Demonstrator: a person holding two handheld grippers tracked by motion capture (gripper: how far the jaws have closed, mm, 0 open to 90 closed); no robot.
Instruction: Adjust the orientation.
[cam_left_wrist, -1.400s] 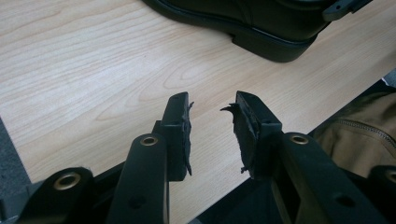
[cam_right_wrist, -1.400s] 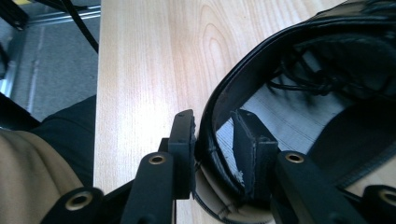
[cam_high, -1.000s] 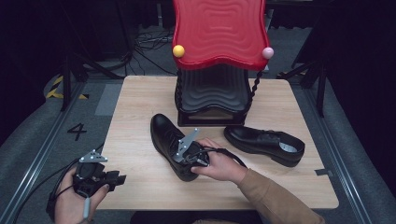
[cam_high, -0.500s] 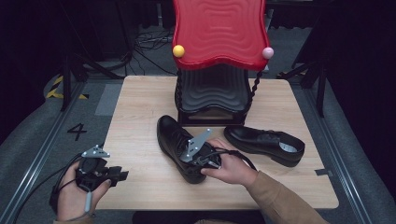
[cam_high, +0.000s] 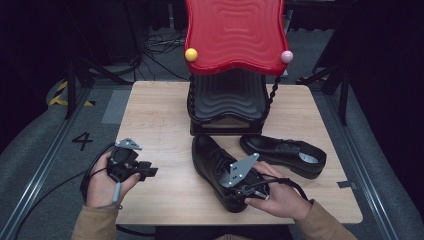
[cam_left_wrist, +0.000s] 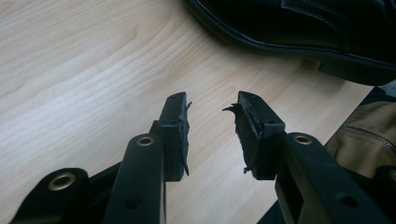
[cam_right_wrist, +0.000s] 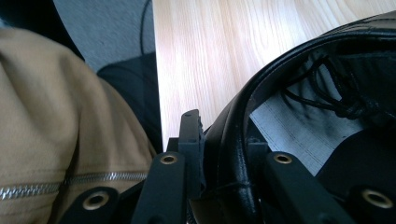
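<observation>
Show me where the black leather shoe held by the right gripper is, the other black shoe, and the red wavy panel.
Black leather shoe held by the right gripper (cam_high: 206, 155): high view, on its toe.
Other black shoe (cam_high: 280, 149): high view, on its laced upper.
Red wavy panel (cam_high: 232, 32): high view, on its face.

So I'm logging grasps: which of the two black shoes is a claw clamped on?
The near shoe, gripped at its heel collar by the right claw; the far shoe lies untouched.

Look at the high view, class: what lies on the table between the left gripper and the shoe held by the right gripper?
Nothing: between the left gripper and the held shoe there is bare wooden table, as the high view shows.
</observation>
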